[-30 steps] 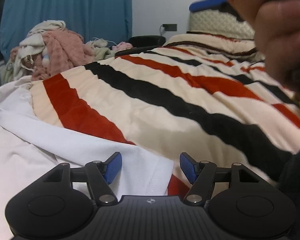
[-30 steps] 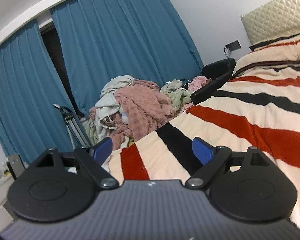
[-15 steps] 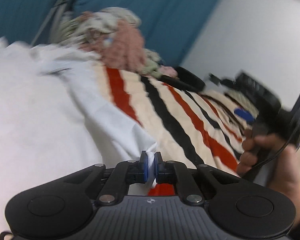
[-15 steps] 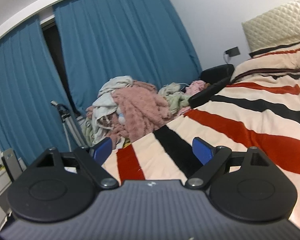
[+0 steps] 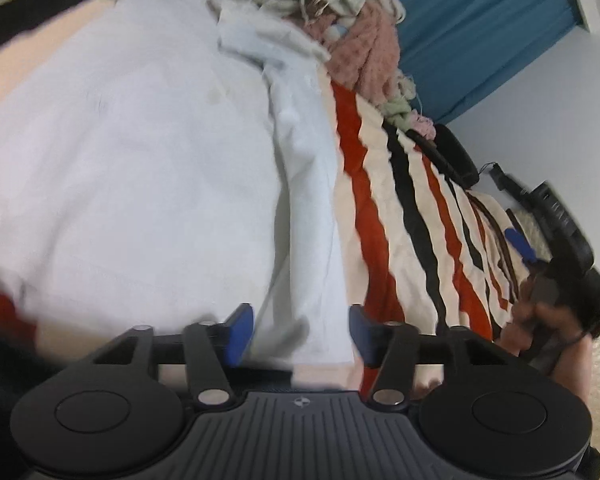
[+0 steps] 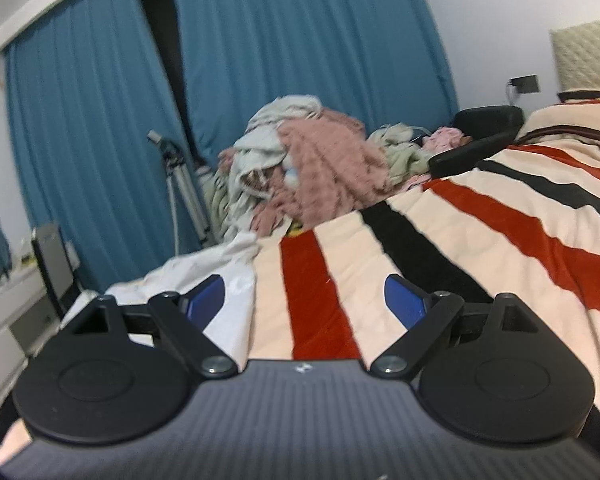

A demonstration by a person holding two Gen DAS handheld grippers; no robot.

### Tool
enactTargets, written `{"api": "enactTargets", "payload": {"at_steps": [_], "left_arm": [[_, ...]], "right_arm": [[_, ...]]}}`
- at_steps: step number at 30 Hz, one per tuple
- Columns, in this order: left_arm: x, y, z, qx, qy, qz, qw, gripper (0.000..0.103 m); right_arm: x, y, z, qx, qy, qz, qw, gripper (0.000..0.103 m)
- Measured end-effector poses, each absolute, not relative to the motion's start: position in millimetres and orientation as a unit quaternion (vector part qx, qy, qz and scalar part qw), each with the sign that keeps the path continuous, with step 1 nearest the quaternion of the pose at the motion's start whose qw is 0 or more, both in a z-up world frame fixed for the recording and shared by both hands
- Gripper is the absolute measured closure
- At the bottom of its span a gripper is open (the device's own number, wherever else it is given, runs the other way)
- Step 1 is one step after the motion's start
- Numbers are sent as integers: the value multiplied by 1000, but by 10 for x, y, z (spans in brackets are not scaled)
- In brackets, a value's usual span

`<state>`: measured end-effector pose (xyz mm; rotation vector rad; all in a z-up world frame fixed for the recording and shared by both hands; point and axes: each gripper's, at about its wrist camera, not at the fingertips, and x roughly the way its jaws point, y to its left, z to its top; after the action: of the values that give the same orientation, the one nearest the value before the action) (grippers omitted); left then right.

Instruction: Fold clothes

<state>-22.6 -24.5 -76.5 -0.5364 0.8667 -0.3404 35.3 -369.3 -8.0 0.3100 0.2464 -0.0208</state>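
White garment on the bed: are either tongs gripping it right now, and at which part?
Nothing is held. The left tongs are open, straddling the white garment at its near edge. The right tongs are open above the striped blanket.

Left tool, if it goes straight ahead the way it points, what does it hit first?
Probably the white shirt: its folded strip lies between the open left tool fingers. Depth is unclear.

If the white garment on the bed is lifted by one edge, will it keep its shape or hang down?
The white garment will probably hang limp: it lies wrinkled on the striped blanket. It looks thin, so likely light. Its folded strip may unfold.
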Motion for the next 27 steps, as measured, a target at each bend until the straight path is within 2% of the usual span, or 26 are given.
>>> {"api": "enactTargets", "payload": {"at_steps": [4, 7, 13, 17, 22, 27], "left_arm": [[197, -494, -616, -179, 384, -165, 891, 42], [397, -794, -707, -131, 386, -172, 897, 41], [431, -1208, -1126, -31, 413, -147, 898, 40], [267, -1164, -1164, 28, 394, -92, 914, 35], [85, -827, -1066, -10, 392, -15, 920, 34], [75, -415, -1041, -81, 419, 53, 903, 34]], "right_arm": [[425, -3498, -128, 119, 132, 3, 984, 15], [520, -3473, -185, 106, 148, -4, 983, 15], [684, -3477, -346, 105, 192, -4, 976, 15], [805, -3363, -466, 97, 228, 20, 969, 15], [940, -3197, -629, 83, 277, 55, 956, 15], [927, -2874, -791, 19, 328, 98, 939, 15]]}}
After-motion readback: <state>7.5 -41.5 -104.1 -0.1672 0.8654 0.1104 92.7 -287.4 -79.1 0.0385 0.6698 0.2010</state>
